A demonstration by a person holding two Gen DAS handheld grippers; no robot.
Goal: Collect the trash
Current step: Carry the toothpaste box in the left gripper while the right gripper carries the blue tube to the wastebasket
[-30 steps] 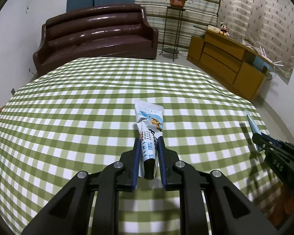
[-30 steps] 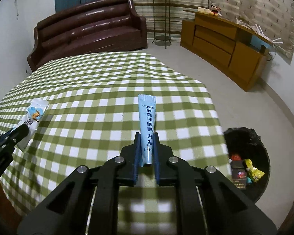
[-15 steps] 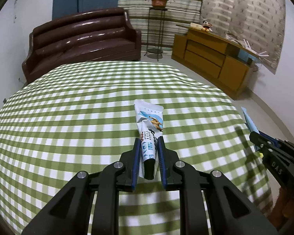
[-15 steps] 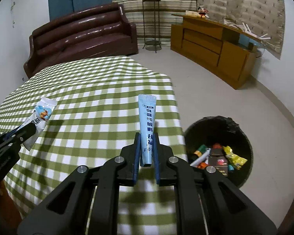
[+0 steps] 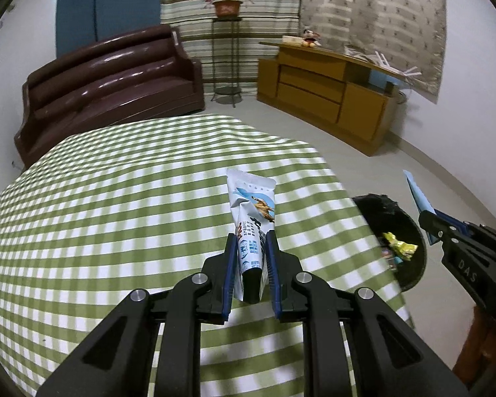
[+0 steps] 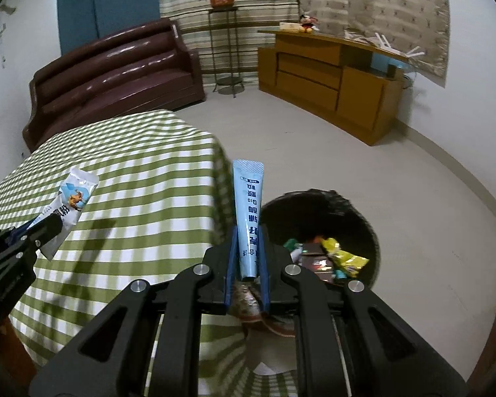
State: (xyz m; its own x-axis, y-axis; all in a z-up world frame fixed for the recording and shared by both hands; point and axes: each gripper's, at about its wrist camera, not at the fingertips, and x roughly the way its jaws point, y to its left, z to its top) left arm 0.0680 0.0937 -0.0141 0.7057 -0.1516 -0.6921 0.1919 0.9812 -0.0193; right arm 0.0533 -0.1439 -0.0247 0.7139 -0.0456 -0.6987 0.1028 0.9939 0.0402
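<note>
Bin point(image 6: 367, 221) with wrappers point(image 6: 342, 254) inside

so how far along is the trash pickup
Done: wrappers already lie in the black bin. In hand: the left hand-held gripper grips a white tube, the right hand-held gripper a blue tube. Left: dropping both in the bin.

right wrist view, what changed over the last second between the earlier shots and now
Both hand-held grippers swung off the checked table toward the black bin, now just beyond the right hand-held gripper. Unchanged: it grips the blue tube, and the left hand-held gripper grips the white tube.
</note>
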